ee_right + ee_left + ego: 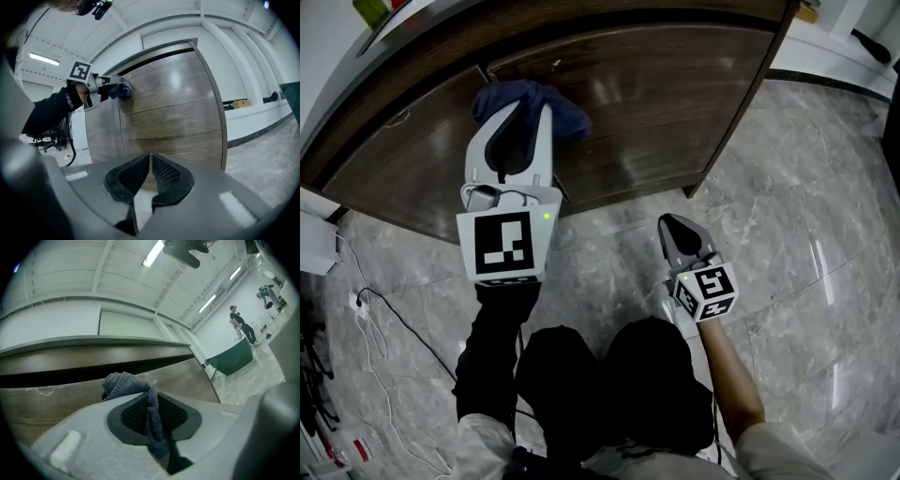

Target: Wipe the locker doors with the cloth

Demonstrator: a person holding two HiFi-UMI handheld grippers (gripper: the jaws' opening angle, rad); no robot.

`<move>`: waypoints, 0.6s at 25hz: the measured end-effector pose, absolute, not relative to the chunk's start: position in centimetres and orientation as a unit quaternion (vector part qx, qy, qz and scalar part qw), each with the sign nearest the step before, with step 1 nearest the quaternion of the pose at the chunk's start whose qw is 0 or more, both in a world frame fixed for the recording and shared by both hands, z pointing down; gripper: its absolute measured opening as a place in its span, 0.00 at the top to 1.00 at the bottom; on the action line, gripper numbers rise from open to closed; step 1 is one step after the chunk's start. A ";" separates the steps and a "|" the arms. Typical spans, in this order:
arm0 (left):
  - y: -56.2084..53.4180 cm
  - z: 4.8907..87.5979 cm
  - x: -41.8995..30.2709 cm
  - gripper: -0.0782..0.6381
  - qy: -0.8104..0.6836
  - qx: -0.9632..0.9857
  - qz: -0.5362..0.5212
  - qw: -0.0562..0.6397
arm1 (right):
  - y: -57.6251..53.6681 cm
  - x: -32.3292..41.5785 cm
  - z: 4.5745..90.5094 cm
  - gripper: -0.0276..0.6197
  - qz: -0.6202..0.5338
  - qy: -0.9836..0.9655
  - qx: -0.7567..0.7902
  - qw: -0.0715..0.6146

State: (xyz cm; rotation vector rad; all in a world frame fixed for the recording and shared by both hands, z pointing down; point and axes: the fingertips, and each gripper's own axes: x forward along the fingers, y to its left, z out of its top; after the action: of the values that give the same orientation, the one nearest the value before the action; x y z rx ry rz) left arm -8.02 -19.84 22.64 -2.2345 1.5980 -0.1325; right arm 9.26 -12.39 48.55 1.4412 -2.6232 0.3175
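My left claw (523,117) is clamped on the blue cloth (567,112). In the left gripper view a fold of the cloth (124,383) runs down between the two pads, and the rest bunches out past the jaw tips. That bunch is pressed against the dark wood locker door (656,103), high on its face. The right gripper view shows the cloth (123,89) sitting close to the vertical seam between two doors. The left claw's marker cube (504,246) faces up at me, and my black sleeve (492,347) runs back from it.

My right claw (673,227) hangs lower and to the right, well apart from the cloth and clear of the door. Its jaws stand together with only a thin slit between the pads, and nothing is in them (150,161). It points towards the locker door (173,108), and the left claw (101,89) shows beyond it at work on the wood. Its marker cube (708,286) sits just above my bare forearm.

The locker stands on a grey marble floor (787,234). A thin cable (389,309) trails over the floor on the left. Far off in the left gripper view, a person (241,324) stands in a white hall.
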 end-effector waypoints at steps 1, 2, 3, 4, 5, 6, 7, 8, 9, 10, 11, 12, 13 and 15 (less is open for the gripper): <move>-19.8 22.3 -8.0 0.80 0.570 -0.796 -0.045 0.197 | -12.4 9.3 48.6 0.92 0.106 -0.870 0.478 0.066; -19.8 21.9 -7.9 0.80 0.570 -0.795 -0.043 0.200 | -12.4 9.4 48.7 0.92 0.106 -0.870 0.478 0.066; -19.8 21.4 -7.9 0.80 0.570 -0.795 -0.040 0.204 | -12.4 9.4 48.7 0.92 0.106 -0.870 0.478 0.066; -19.7 21.0 -7.8 0.80 0.570 -0.794 -0.036 0.208 | -12.4 9.5 48.7 0.92 0.107 -0.869 0.478 0.066; -19.6 20.6 -7.8 0.80 0.571 -0.793 -0.033 0.210 | -12.3 9.5 48.7 0.92 0.107 -0.869 0.478 0.066; -19.6 20.4 -7.8 0.80 0.571 -0.793 -0.031 0.211 | -12.3 9.6 48.7 0.92 0.107 -0.869 0.478 0.066; -19.6 20.3 -7.8 0.80 0.572 -0.792 -0.029 0.211 | -12.2 9.7 48.7 0.92 0.108 -0.869 0.478 0.066; -19.6 20.3 -7.9 0.80 0.572 -0.792 -0.028 0.211 | -12.2 9.7 48.8 0.92 0.108 -0.869 0.478 0.066; -19.7 20.5 -7.9 0.80 0.573 -0.792 -0.029 0.210 | -12.2 9.8 48.8 0.92 0.109 -0.869 0.477 0.066; -19.7 20.7 -7.9 0.80 0.573 -0.792 -0.030 0.209 | -12.2 10.0 48.8 0.92 0.109 -0.869 0.478 0.066; -19.8 21.1 -7.9 0.80 0.572 -0.793 -0.031 0.207 | -12.3 10.1 48.8 0.92 0.109 -0.869 0.479 0.066; -19.9 21.5 -7.8 0.80 0.571 -0.794 -0.032 0.205 | -12.4 10.3 48.8 0.92 0.109 -0.868 0.480 0.066; -20.0 22.1 -7.6 0.80 0.570 -0.795 -0.032 0.202 | -12.4 10.4 48.8 0.92 0.109 -0.868 0.481 0.065; -20.1 23.4 -7.3 0.80 0.569 -0.798 -0.036 0.197 | -12.4 10.8 49.0 0.92 0.109 -0.866 0.483 0.066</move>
State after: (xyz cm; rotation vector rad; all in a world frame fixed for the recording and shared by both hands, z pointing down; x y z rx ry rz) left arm -7.29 -20.12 23.44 -2.2347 1.5925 -0.0998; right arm 10.76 -12.43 48.97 1.4559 -2.6127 0.3301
